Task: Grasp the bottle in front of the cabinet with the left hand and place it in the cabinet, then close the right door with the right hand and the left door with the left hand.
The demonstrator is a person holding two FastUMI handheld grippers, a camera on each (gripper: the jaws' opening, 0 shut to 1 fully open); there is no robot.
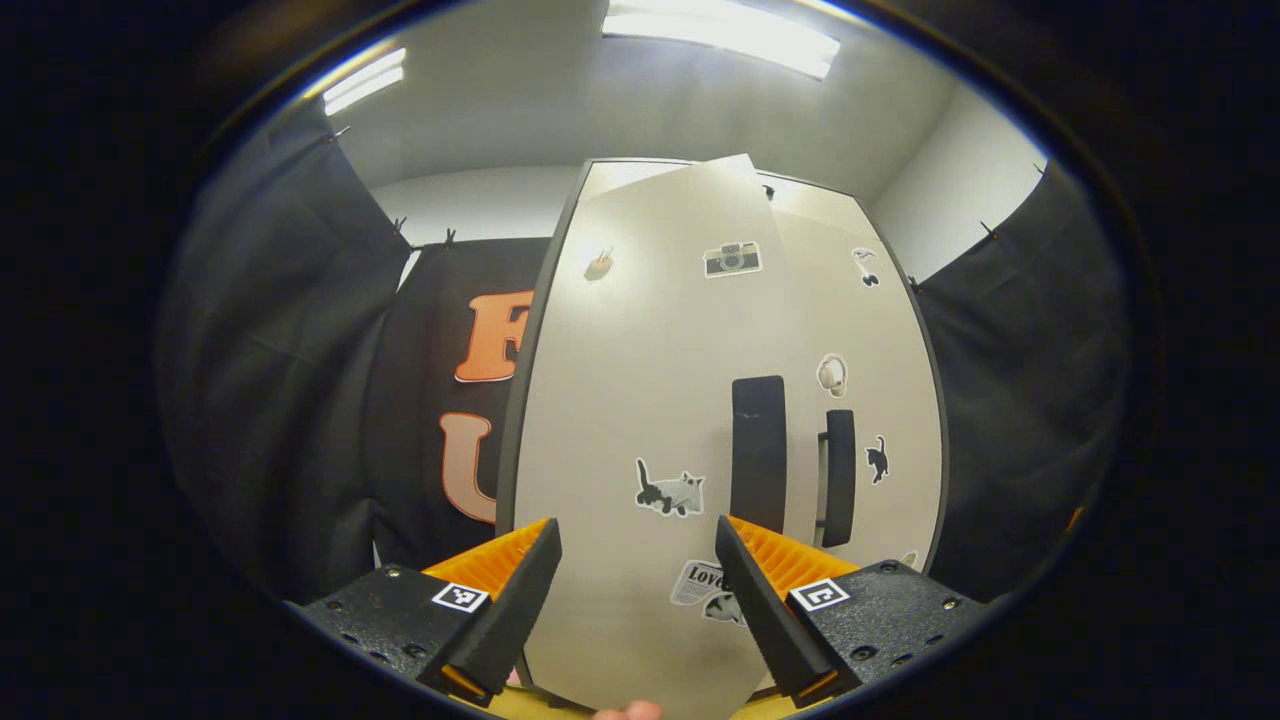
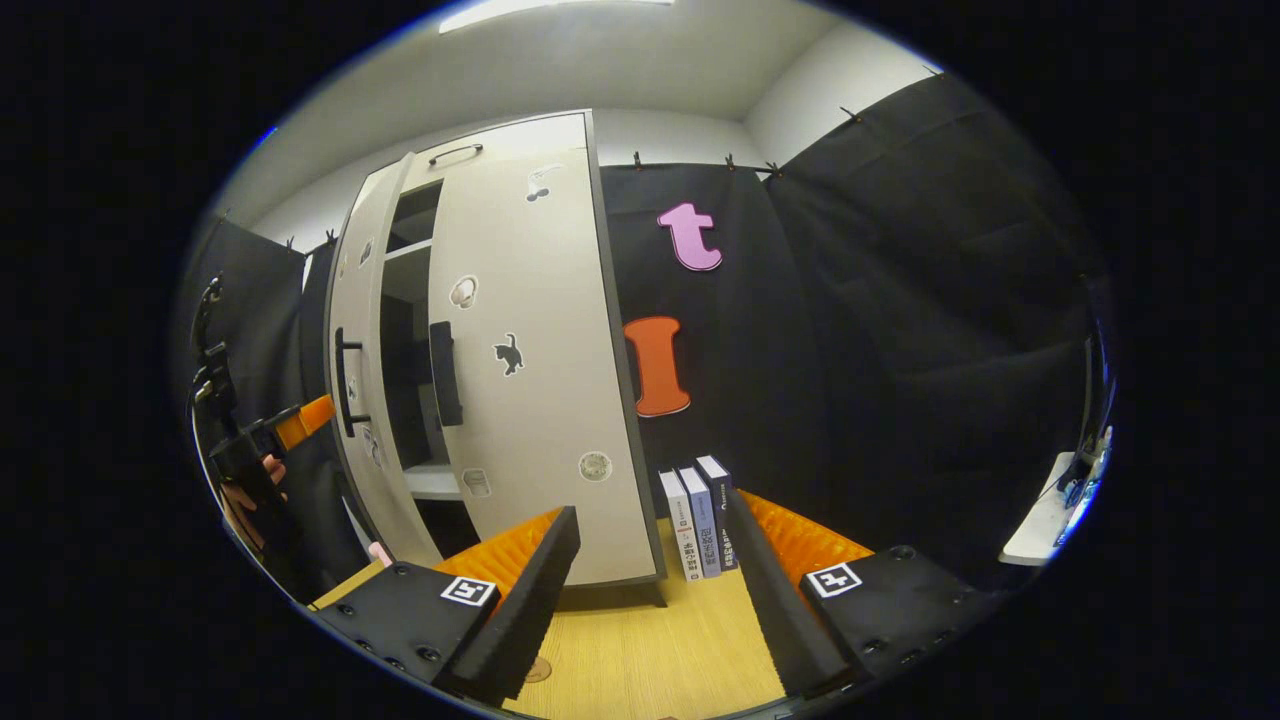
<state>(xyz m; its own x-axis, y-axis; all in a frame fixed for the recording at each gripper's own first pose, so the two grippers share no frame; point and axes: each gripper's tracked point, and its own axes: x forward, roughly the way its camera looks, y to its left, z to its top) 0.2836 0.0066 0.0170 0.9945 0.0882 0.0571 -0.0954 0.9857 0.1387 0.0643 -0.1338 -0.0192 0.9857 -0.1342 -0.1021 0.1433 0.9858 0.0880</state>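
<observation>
The pale cabinet's left door point(image 1: 640, 380) stands ajar right in front of my left gripper point(image 1: 640, 590), which is open with nothing between its fingers. The door's dark handle point(image 1: 757, 455) is just above the right finger. Behind it is the right door point(image 1: 880, 400), with its own handle point(image 1: 840, 478). In the right gripper view the right door point(image 2: 530, 420) lies flat against the cabinet, and the left door point(image 2: 350, 330) swings outward. A gap between them shows the shelves point(image 2: 410, 300). My right gripper point(image 2: 650, 580) is open over the wooden table point(image 2: 640, 650). The left gripper point(image 2: 260, 445) and a hand holding it sit beside the left door.
Three books point(image 2: 700, 520) stand upright on the table just right of the cabinet. Black cloth walls close the booth on both sides. A small white shelf point(image 2: 1040, 520) sits at the far right.
</observation>
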